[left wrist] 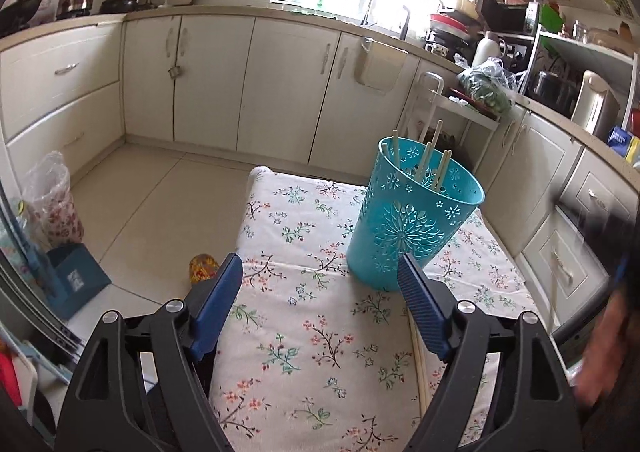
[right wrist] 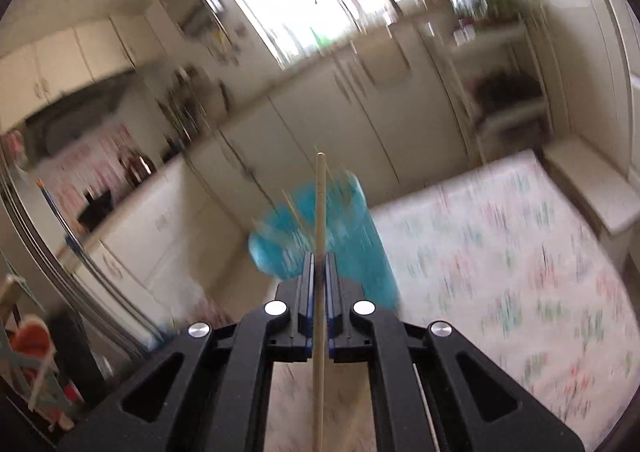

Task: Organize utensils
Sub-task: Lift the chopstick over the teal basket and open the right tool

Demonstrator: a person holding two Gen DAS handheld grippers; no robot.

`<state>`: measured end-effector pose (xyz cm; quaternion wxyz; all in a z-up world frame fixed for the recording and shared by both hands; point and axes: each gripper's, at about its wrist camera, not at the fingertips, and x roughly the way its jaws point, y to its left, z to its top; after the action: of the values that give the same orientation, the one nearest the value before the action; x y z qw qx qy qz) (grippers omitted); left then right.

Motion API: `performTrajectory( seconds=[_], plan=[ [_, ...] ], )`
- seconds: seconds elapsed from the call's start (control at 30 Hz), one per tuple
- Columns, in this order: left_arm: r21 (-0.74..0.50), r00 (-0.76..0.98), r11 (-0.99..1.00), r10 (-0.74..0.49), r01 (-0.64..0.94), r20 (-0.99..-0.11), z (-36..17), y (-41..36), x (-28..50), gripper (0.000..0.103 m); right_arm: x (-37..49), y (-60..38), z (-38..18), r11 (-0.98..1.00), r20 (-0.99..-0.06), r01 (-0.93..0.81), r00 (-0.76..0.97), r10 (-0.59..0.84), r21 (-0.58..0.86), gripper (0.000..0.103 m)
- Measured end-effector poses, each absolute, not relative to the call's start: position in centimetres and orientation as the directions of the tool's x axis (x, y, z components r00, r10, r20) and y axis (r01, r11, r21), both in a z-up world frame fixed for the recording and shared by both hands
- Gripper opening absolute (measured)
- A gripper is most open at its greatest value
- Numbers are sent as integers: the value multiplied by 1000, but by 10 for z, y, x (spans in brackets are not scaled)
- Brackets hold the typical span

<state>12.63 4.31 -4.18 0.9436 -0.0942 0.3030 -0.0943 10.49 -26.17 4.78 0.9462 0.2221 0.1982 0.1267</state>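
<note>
Your right gripper (right wrist: 319, 266) has its fingers closed on a single chopstick (right wrist: 319, 212), pinched partway along its shaft so the far end sticks out ahead of the fingers toward the blue holder (right wrist: 360, 244). That view is smeared with motion blur, so how close the tip is to the rim cannot be told. Your left gripper (left wrist: 320, 284) hangs over the counter (left wrist: 304, 332) with its fingers spread wide and nothing between them.

From the left wrist view, the holder (left wrist: 404, 228) stands upright on the floral cloth, with several pale chopsticks (left wrist: 434, 164) already leaning inside it. One more stick (left wrist: 420, 380) seems to lie on the cloth just beside the right finger.

Expect the chopstick to be light, stiff and smooth, so it will likely pivot or slide in a loose pinch. A hold near the middle looks sound; aim the tip inside the rim before letting go. The holder looks like light perforated plastic and could tip if the stick knocks its wall.
</note>
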Motion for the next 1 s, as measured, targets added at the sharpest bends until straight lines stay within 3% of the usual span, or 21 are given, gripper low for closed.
performTrajectory(
  seconds=[0.13, 0.27, 0.6, 0.9, 1.0],
  plan=[
    [-244, 808, 962, -241, 124, -538, -36, 43, 121, 76, 130, -239, 89, 908, -147, -155, 963, 228, 390, 6],
    [-237, 820, 965, -228, 117, -525, -30, 43, 118, 80, 161, -218, 89, 943, -63, -47, 995, 72, 329, 6],
    [-222, 816, 969, -216, 110, -536, -30, 40, 117, 80, 190, -197, 30, 966, -231, 6, 971, 56, 260, 6],
    [-196, 821, 973, -208, 120, -531, -24, 33, 110, 80, 139, -199, 27, 962, -252, -43, 961, 114, 270, 8],
    [-187, 823, 974, -207, 124, -529, -22, 30, 107, 81, 113, -202, 27, 958, -255, -48, 959, 123, 281, 14]
  ],
)
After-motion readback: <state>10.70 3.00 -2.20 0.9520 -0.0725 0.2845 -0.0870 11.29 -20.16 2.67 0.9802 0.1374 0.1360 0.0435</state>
